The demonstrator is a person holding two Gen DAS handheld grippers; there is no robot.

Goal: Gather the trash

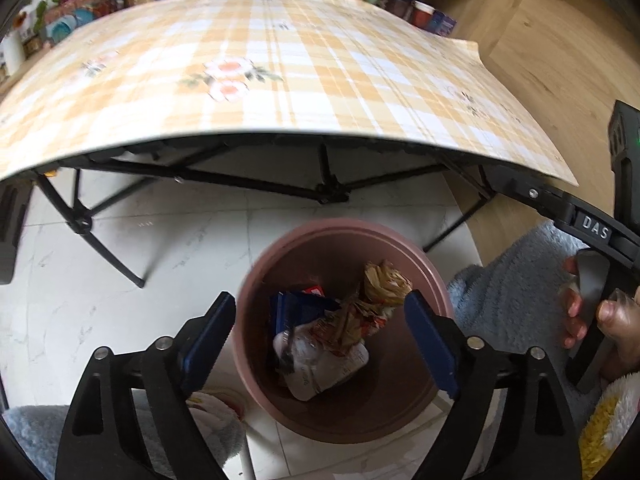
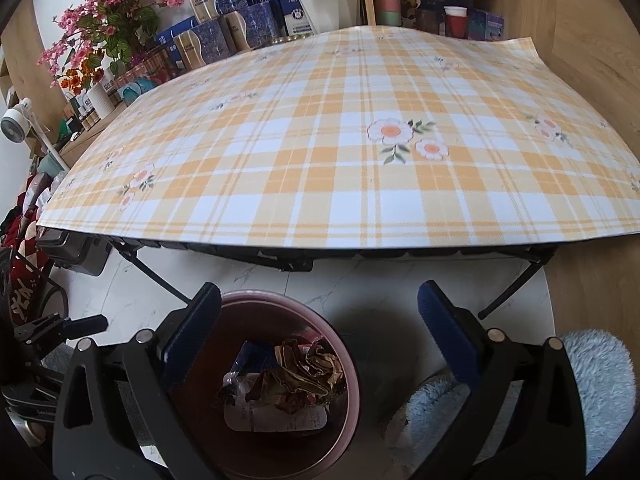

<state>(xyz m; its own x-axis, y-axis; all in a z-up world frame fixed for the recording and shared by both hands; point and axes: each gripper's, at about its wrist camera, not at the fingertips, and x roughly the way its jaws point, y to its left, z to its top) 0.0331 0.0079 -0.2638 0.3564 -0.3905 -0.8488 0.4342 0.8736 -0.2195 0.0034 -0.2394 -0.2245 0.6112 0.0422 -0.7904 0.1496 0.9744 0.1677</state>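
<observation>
Bin [image 1: 416,396], one, below both spread, empty grippers [image 1: 320,344] [image 2: 320,344], holds crumpled wrappers [image 1: 384,284], blue packet [image 1: 292,308], clear pouch [image 1: 320,368].

We seem to be in a home. We see a folding table [image 2: 320,160] under a checked floral cloth, potted flowers [image 2: 100,28] and stacked boxes [image 2: 224,28] along the wall, cups [image 2: 455,20], a small fan [image 2: 14,122], marble-look tiles [image 1: 120,248] meeting wood flooring [image 1: 560,60].
</observation>
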